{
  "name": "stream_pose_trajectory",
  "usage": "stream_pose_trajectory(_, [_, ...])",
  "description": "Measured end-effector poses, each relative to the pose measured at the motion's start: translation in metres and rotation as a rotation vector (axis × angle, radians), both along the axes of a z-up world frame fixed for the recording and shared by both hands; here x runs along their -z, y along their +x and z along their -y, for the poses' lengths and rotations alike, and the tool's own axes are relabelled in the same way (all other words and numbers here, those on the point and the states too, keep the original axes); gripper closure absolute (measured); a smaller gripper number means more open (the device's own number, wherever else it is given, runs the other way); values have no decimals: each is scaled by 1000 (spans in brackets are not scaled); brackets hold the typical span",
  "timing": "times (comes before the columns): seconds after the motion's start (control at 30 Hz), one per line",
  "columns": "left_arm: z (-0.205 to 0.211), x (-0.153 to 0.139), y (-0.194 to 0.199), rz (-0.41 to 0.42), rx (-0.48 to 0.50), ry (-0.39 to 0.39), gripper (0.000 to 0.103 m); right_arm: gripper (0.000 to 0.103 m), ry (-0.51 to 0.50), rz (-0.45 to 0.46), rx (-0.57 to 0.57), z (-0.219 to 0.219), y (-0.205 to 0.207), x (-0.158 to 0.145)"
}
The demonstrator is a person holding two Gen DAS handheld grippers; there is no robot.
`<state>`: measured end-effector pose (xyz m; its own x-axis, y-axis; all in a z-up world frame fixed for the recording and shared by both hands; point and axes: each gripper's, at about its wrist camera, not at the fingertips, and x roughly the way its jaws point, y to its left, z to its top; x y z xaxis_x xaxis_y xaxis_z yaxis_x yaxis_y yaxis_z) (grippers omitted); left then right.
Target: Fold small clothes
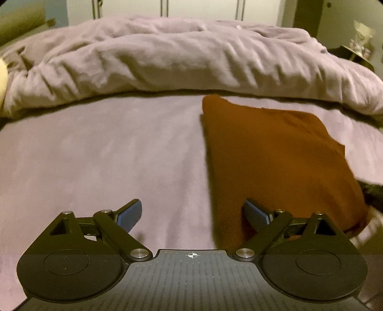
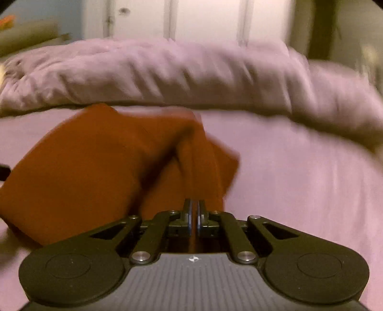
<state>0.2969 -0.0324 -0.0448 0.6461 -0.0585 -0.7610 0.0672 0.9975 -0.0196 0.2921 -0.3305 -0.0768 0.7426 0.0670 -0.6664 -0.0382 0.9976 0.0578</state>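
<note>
A rust-brown piece of soft cloth [image 1: 275, 162] lies on a bed covered with a smooth lilac sheet [image 1: 107, 155], just in front of a rumpled lilac duvet [image 1: 179, 55] heaped across the far side of the bed. In the left wrist view the left tongs [image 1: 192, 213] stand released, blue pads wide apart; the left pad is over bare sheet and the right pad over the near left part of the cloth, with nothing pressed between them. In the right wrist view the right tongs [image 2: 194, 210] are clenched on a fold of the rust-brown cloth, a thin ridge of fabric running up from between the pads and bunching beyond them. The rest of the cloth spreads to the left of that ridge and lies on the sheet. This view is smeared, so the cloth's far edge may be slightly raised, though that is unclear. White panelled doors [image 2: 203, 19] stand behind the bed
</note>
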Motion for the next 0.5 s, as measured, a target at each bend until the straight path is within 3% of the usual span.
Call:
stream_pose_trajectory(0.07, [0,3,1,-5,3,10,5,94,58,48,18,7,-8,-11])
stream_pose_trajectory(0.13, [0,5,1,-13,-3,3,5,82,102,118,4,4,-16,-27])
stream_pose_trajectory(0.17, [1,5,1,-14,-6,4,5,75,115,157,-16,-2,-21,-34])
stream_pose_trajectory(0.3, [4,5,-1,-6,2,26,5,64,89,252,-160,-36,-31,-46])
stream_pose_trajectory(0.4, [3,5,0,-15,16,25,3,64,25,191,-215,-55,-18,-28])
stream_pose_trajectory(0.43, [1,4,1,-22,28,13,3,63,-35,128,-214,-61,-9,-14])
stream_pose_trajectory(0.5, [-5,2,0,-25,30,-31,3,56,-92,62,-194,-59,1,10])
